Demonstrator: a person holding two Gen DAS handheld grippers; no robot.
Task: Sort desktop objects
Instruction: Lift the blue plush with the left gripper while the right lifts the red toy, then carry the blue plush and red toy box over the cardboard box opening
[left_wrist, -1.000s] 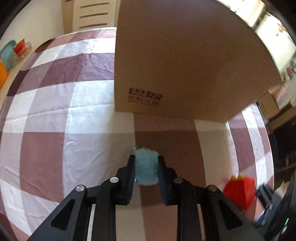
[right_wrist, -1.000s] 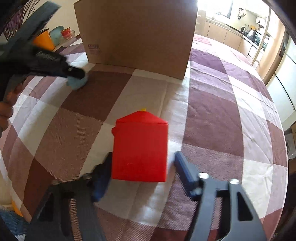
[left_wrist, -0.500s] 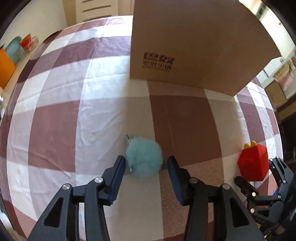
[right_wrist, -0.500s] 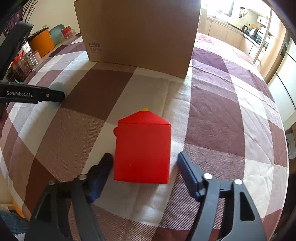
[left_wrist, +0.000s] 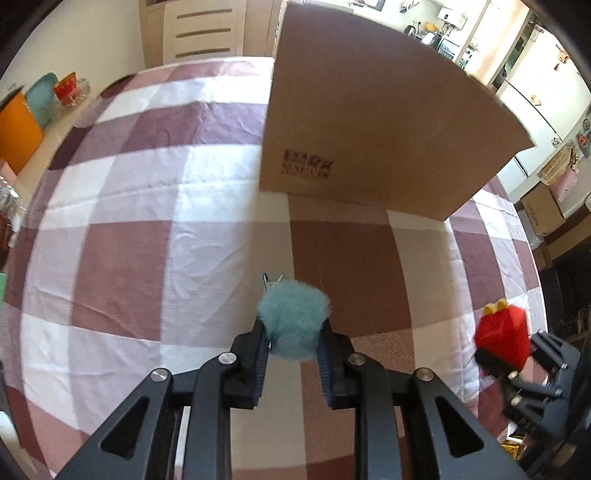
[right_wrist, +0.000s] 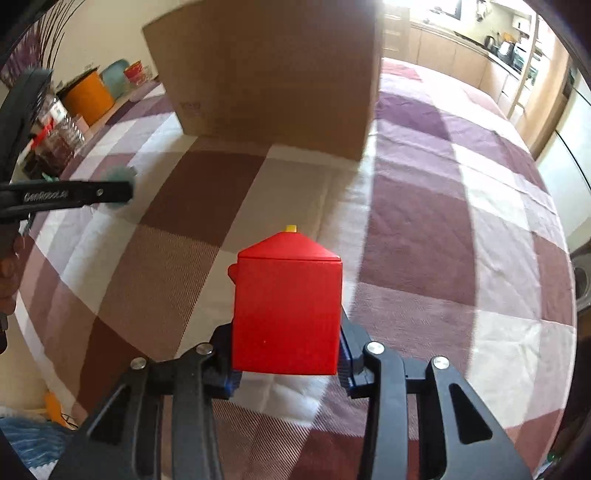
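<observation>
Gripping both items for sorting | left claw (left_wrist: 293, 354) clamped on teal pom-pom clip (left_wrist: 293, 319) | right claw (right_wrist: 286, 363) clamped on red box toy (right_wrist: 286, 310) | both above checkered desk (left_wrist: 147, 240), cardboard box (left_wrist: 369, 136) ahead, likely the drop target

One fluffy teal pompom (left_wrist: 293, 319) with a metal clip, near centre. One red house-shaped box (right_wrist: 286, 306) with yellow knobs on top, near right. One large cardboard box (left_wrist: 373, 133), far centre. One checked cloth (left_wrist: 129, 229) covering the desk. Far left beyond the desk: one orange container (left_wrist: 16, 134), one teal plate (left_wrist: 42, 96), one red cup (left_wrist: 68, 90). Two black grippers, four fingers in total.
</observation>
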